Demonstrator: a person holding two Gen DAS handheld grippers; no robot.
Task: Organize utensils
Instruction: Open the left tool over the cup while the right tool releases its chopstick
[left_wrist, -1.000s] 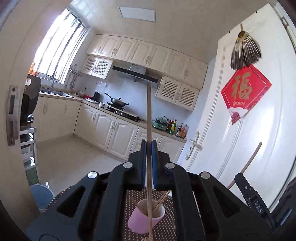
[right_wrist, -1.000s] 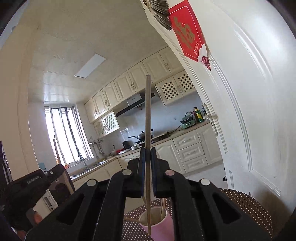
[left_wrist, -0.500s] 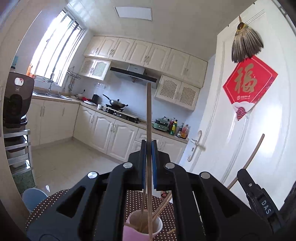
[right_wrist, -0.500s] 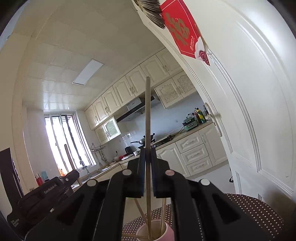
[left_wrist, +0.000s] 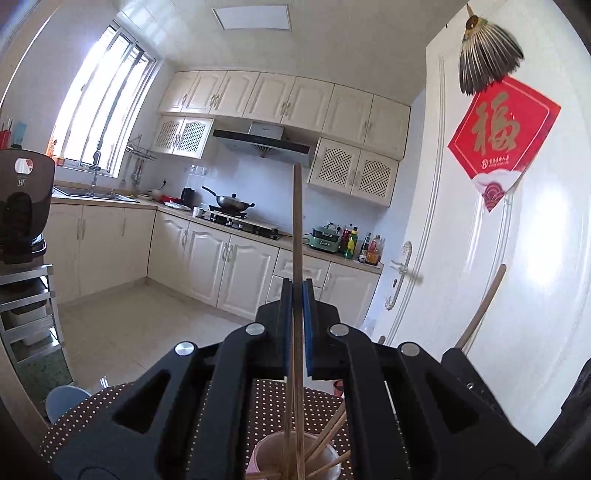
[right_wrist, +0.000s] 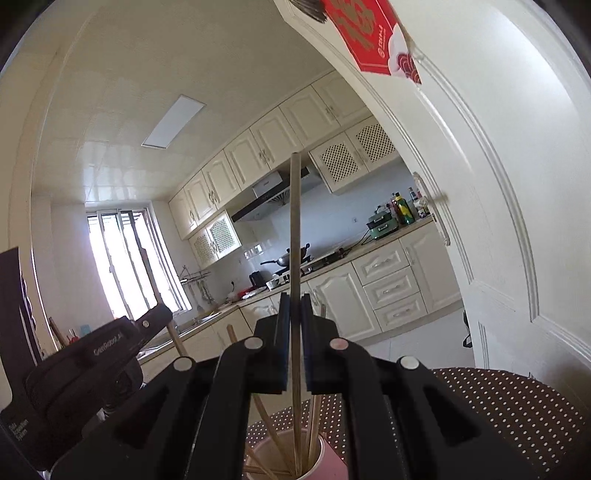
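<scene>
- A pink plastic cup (left_wrist: 295, 456) stands on the brown polka-dotted round table (left_wrist: 266, 402), below both grippers.
- Several thin wooden chopsticks (right_wrist: 314, 432) lean inside the cup.
- The upright wooden chopstick (left_wrist: 297, 258) sits between the left gripper's (left_wrist: 296, 325) pads, its lower end inside the cup.
- The second upright chopstick (right_wrist: 294, 240) sits likewise in the right gripper (right_wrist: 294, 332), to the right of the left gripper.
- A white panelled door (left_wrist: 517, 258) stands right of the table; cream kitchen cabinets (left_wrist: 207, 266) lie behind.

Left gripper (left_wrist: 297, 325): matte black moulded frame with triangular cut-outs, round silver screw heads along the top, blue pads lining the inner faces of both fingers. Right gripper (right_wrist: 294, 332) has the same black build and silver screws. Seen from the right wrist, the left one's side carries pale lettering, too blurred to read properly.
</scene>
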